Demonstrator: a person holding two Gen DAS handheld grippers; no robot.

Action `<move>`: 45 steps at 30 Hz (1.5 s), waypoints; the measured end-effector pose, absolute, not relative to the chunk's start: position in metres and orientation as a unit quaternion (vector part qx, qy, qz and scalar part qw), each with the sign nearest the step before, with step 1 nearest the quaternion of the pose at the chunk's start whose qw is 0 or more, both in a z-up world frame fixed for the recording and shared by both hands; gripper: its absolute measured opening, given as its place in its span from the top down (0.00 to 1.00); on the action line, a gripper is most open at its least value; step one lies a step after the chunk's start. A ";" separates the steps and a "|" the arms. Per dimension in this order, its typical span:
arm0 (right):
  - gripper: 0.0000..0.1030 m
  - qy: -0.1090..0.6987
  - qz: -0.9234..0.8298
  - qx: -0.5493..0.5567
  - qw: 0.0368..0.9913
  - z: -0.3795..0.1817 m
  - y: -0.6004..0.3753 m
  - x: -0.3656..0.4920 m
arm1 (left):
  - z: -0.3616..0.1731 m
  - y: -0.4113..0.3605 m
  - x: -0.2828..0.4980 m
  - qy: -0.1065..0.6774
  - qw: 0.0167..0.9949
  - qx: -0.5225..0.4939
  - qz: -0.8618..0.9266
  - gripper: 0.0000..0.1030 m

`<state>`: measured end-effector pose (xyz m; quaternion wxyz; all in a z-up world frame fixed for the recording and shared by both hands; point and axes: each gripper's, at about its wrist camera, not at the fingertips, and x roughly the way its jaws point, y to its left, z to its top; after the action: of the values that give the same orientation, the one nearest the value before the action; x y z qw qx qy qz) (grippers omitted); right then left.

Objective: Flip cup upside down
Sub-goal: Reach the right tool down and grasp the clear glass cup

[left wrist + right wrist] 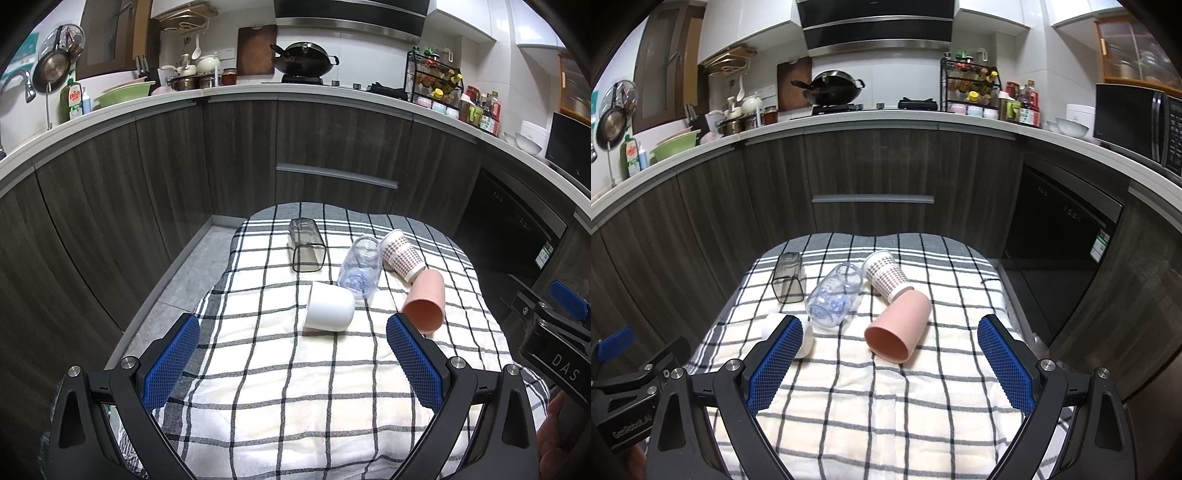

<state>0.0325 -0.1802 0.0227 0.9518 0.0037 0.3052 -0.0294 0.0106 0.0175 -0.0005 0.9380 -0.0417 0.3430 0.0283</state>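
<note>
Several cups lie on their sides on a checked cloth (pixel 280 387) (pixel 886 406). A white cup (pixel 328 308) (pixel 809 341), a clear bluish cup (pixel 362 267) (pixel 834 293), a pink cup (pixel 424 302) (pixel 899 326) with its mouth toward me, a dotted paper cup (pixel 400 254) (pixel 886 275) and a smoky square cup (pixel 306 245) (pixel 788 277). My left gripper (pixel 291 334) is open and empty, just short of the white cup. My right gripper (pixel 890 338) is open and empty, just short of the pink cup; its left finger hides part of the white cup.
Dark wood cabinets (pixel 240 155) under a white counter (pixel 236 90) stand behind the table. A dishwasher (pixel 1060 251) is at the right. Grey floor (pixel 192 273) shows left of the cloth. The right gripper's body (pixel 554 332) shows at the left view's right edge.
</note>
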 end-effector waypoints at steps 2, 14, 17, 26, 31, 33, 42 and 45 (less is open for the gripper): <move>0.07 0.309 -0.023 -0.001 0.951 0.024 -0.177 0.040 | 0.000 0.020 0.013 0.344 0.937 -0.045 0.032 0.00; 0.07 0.359 0.038 -0.032 0.932 0.017 -0.151 0.108 | -0.006 0.040 0.047 0.351 0.933 -0.064 0.052 0.00; 0.07 0.380 0.056 -0.039 0.922 0.012 -0.141 0.132 | -0.009 0.046 0.060 0.358 0.930 -0.064 0.060 0.00; 0.07 0.448 0.096 -0.052 0.887 -0.012 -0.101 0.206 | -0.021 0.078 0.100 0.372 0.922 -0.080 0.069 0.00; 0.07 0.481 0.110 -0.057 0.868 -0.028 -0.076 0.247 | -0.033 0.092 0.122 0.390 0.916 -0.080 0.058 0.00; 0.07 0.493 0.117 -0.065 0.859 -0.037 -0.063 0.262 | -0.038 0.098 0.130 0.396 0.913 -0.082 0.057 0.00; 0.08 0.552 0.124 -0.093 0.819 -0.083 -0.018 0.325 | -0.064 0.125 0.176 0.431 0.895 -0.097 0.063 0.00; 0.09 0.567 0.114 -0.100 0.810 -0.097 -0.007 0.345 | -0.074 0.133 0.191 0.444 0.888 -0.098 0.073 0.00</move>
<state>0.3449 -0.0072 -0.0973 0.8095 -0.0998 0.5672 0.1140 0.1909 0.1327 -0.0740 0.8877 -0.0977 0.4440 0.0726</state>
